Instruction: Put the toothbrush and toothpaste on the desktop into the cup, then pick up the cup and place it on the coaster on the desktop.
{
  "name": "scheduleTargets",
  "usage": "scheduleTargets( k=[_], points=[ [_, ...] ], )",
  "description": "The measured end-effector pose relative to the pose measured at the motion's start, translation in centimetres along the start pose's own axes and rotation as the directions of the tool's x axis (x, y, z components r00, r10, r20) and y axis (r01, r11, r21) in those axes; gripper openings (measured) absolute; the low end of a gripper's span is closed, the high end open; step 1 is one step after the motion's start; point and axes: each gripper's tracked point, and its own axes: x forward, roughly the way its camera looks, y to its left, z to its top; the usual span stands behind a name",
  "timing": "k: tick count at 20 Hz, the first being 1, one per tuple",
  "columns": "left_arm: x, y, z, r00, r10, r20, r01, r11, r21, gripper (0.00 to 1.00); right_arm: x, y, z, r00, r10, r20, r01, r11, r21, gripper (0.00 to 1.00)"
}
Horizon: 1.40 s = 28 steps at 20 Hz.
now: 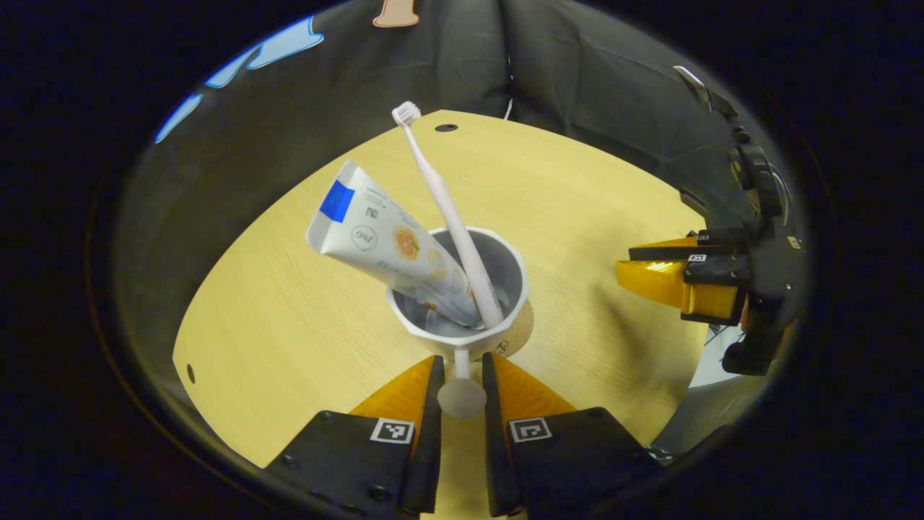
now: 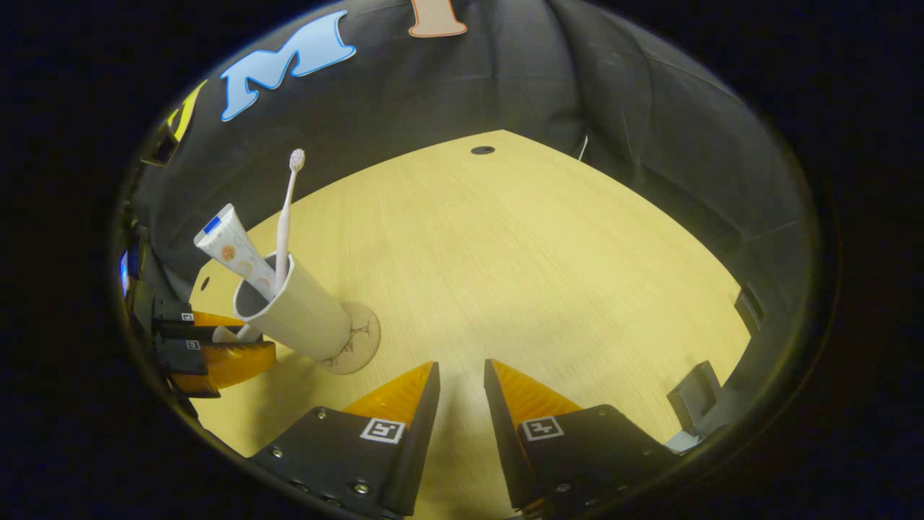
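My left gripper (image 1: 462,375) is pinching the cup's (image 1: 462,289) handle over the coaster (image 2: 354,339); my right gripper (image 2: 462,383) is hanging parted, holding nothing.

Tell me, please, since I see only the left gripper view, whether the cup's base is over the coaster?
Observer: Yes. The right gripper view shows the cup from the side, with its base meeting the coaster.
Operator: Is it centred there?
Observer: It seems not; bare coaster shows mostly on the cup's right in that view.
Operator: And the right gripper?
Observer: The right gripper hangs over bare desktop, its jaws open with nothing between them.
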Motion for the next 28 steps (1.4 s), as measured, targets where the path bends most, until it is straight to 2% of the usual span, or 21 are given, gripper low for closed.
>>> scheduleTargets(
  k=[6,17,24,28],
  points=[
    [-1.0,0.5,0.1,1.0,-0.004,-0.005,0.004,1.0,-0.022,0.34,0.2,-0.7,-0.2,1.0,0.003,-0.012,-0.003,1.0,0.011,0.45],
    [-0.6,-1.4,1.4,1.0,-0.003,-0.022,0.002,0.999,-0.048,0.34,0.7,-1.0,0.1,0.999,0.02,-0.025,-0.02,1.0,0.008,0.45],
    [-0.3,-1.2,1.4,0.999,0.023,-0.026,-0.025,0.998,-0.064,0.34,0.8,-0.8,0.6,0.999,0.035,-0.03,-0.035,0.999,0.002,0.45],
    [-0.8,-1.2,1.1,0.999,0.052,-0.016,-0.053,0.996,-0.068,0.37,0.7,-0.2,1.4,0.998,0.059,-0.022,-0.059,0.998,-0.017,0.45]
  ],
)
